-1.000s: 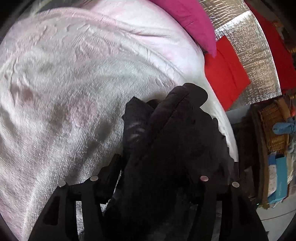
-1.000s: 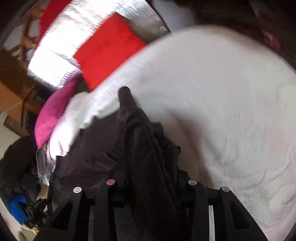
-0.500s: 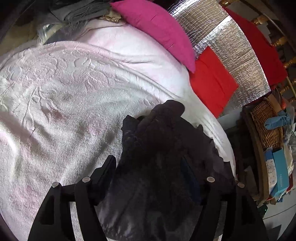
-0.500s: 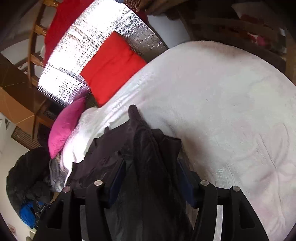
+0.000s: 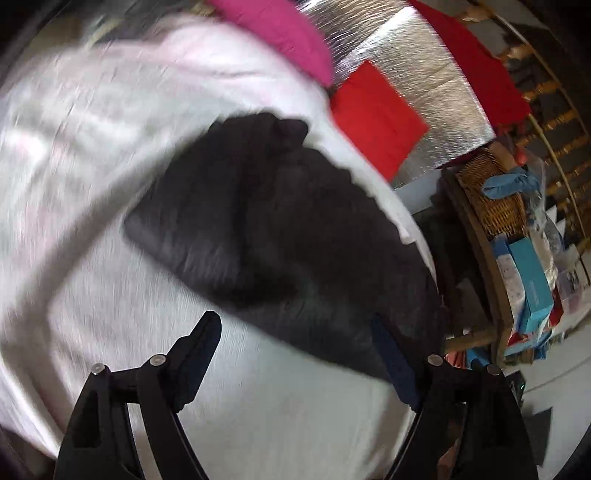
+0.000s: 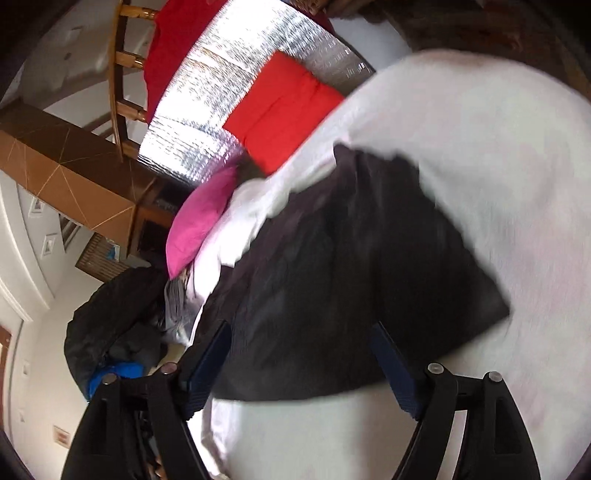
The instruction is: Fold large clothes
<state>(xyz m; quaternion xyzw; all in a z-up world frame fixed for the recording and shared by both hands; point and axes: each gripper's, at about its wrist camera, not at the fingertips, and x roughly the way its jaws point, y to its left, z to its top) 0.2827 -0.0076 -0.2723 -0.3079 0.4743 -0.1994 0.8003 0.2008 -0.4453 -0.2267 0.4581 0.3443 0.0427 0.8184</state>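
A black garment (image 5: 280, 229) lies folded over itself on the white bedspread (image 5: 92, 240); the right wrist view shows the same black garment (image 6: 351, 280) spread across the bedspread (image 6: 498, 166). My left gripper (image 5: 295, 325) hovers just short of its near edge, jaws opening, nothing between the fingers. My right gripper (image 6: 299, 328) is above the garment's near edge, jaws opening too; cloth lies below the gap but the pads do not press on it. Both views are motion-blurred.
A pink cushion (image 5: 280, 33) and a red cushion (image 5: 373, 110) lean on a silver foil panel (image 5: 436, 81) at the head of the bed. A wicker basket (image 5: 491, 199) and boxes stand beside the bed. A dark pile of clothes (image 6: 110, 321) lies off the bed's edge.
Both grippers let go of the black garment and opened wide. It dropped flat onto the bedspread, and both grippers drew back and rose away from it.
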